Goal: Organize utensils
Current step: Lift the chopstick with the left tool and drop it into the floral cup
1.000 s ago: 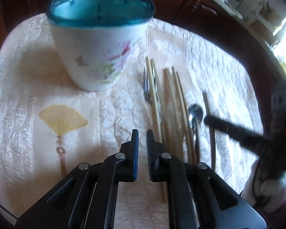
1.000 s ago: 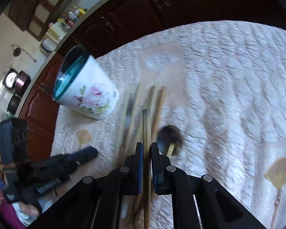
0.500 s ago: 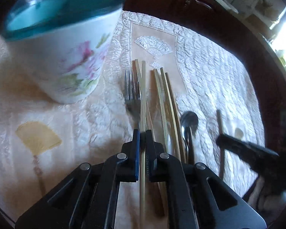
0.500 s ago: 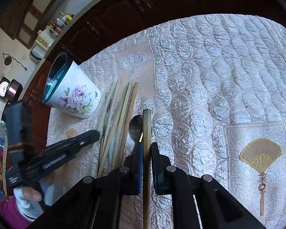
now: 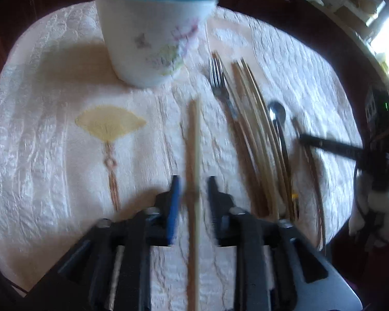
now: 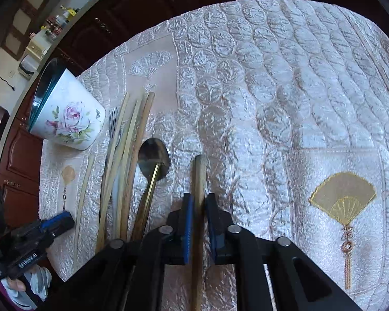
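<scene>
Left gripper (image 5: 192,191) stands open, a single chopstick (image 5: 193,155) lying loose between its fingers on the cloth (image 5: 51,155). Right gripper (image 6: 199,207) is clamped on a wooden stick (image 6: 200,173). Fork (image 5: 217,77), spoon (image 6: 153,163) and remaining chopsticks (image 6: 127,155) lie between them, beside the floral cup (image 6: 67,119).

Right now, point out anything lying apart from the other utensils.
One chopstick lies alone between the open left gripper fingers, apart from the bundle. Another chopstick sits apart in the right gripper.
</scene>
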Action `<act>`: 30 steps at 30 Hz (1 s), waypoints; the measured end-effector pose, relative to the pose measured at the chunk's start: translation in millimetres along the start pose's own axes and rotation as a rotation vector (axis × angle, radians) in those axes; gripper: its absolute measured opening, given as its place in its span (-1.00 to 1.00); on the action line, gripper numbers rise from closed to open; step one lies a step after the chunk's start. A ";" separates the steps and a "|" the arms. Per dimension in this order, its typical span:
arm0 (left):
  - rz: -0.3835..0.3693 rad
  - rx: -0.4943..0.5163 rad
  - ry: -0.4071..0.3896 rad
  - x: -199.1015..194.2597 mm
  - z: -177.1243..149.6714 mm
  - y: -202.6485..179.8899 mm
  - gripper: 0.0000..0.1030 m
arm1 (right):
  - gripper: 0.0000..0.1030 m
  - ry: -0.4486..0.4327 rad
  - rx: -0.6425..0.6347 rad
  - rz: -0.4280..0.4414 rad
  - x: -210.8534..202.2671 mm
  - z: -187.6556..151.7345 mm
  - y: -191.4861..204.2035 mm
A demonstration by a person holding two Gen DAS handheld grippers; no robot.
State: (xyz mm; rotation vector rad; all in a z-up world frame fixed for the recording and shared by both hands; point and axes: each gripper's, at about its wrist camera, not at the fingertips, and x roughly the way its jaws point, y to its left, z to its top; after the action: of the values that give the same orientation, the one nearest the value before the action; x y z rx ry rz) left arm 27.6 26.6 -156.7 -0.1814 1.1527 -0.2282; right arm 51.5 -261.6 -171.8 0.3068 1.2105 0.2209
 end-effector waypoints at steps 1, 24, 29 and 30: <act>-0.001 -0.004 -0.007 -0.3 3.1 1.8 -0.34 | -0.57 0.000 -0.007 -0.005 0.7 3.6 2.4; -0.051 0.061 -0.112 -49.1 41.7 4.8 -0.92 | -0.86 -0.229 -0.183 0.164 -94.5 32.2 54.2; -0.098 0.054 -0.207 -102.9 46.1 9.2 -0.92 | -0.86 -0.303 -0.263 0.236 -132.1 45.9 93.7; -0.107 0.054 -0.231 -115.6 48.5 10.7 -0.92 | -0.86 -0.313 -0.276 0.258 -138.7 49.7 100.6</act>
State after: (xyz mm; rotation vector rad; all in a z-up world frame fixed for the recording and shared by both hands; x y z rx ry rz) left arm 28.2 69.4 -38.4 -0.2165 0.9076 -0.3236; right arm 50.7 -218.4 1.3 0.2449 0.8172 0.5387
